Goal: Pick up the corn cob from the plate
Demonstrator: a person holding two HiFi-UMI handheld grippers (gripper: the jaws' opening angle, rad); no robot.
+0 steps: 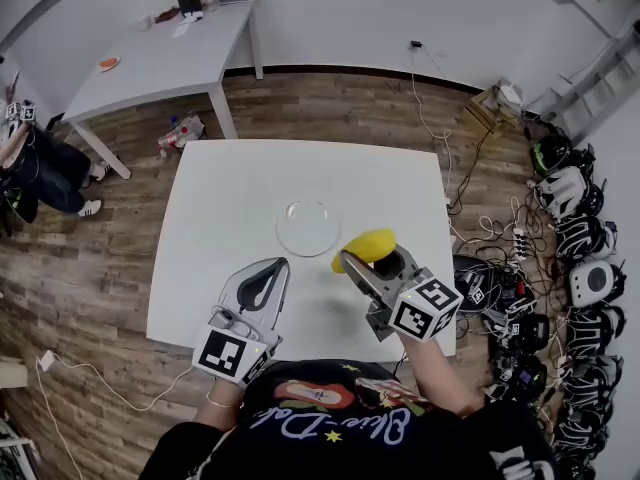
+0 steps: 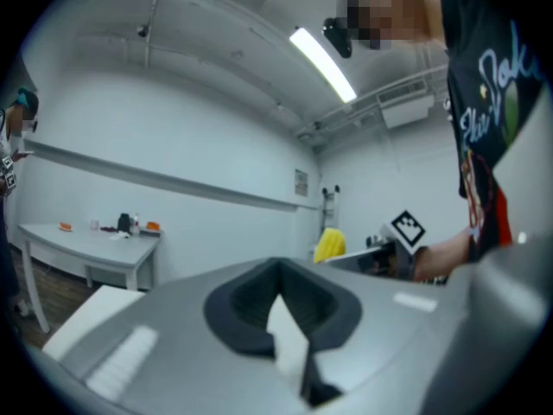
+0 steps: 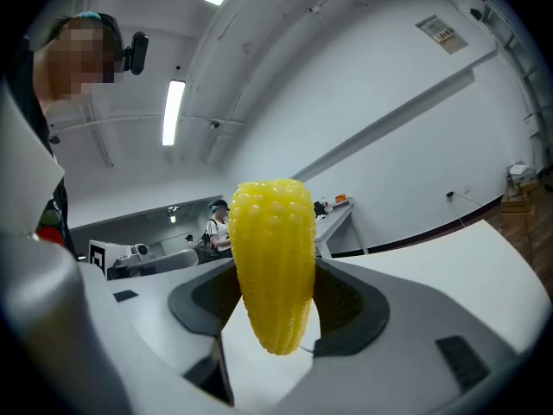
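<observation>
A square white bench (image 1: 220, 228) stands on a wood-plank floor (image 1: 350, 108), with cables (image 1: 487, 230) past its right edge. The corn cob (image 3: 275, 266), bright yellow, knobbly and tapered, is clamped in the right tongs (image 1: 368, 260), just beside the clear plate (image 1: 308, 226). The left tongs (image 1: 278, 263) are closed and empty.

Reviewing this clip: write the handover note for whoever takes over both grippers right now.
Right gripper: shut on the corn cob, which is held in the air, clear of the table.
Left gripper: shut, nothing between its jaws, over the table's near side.
Plate: clear glass, empty, mid-table, just beyond and left of the cob.
Done: the cob is off the plate and in the grip.
Left: nothing of the pick itself; probably just keep the grip steady.
</observation>
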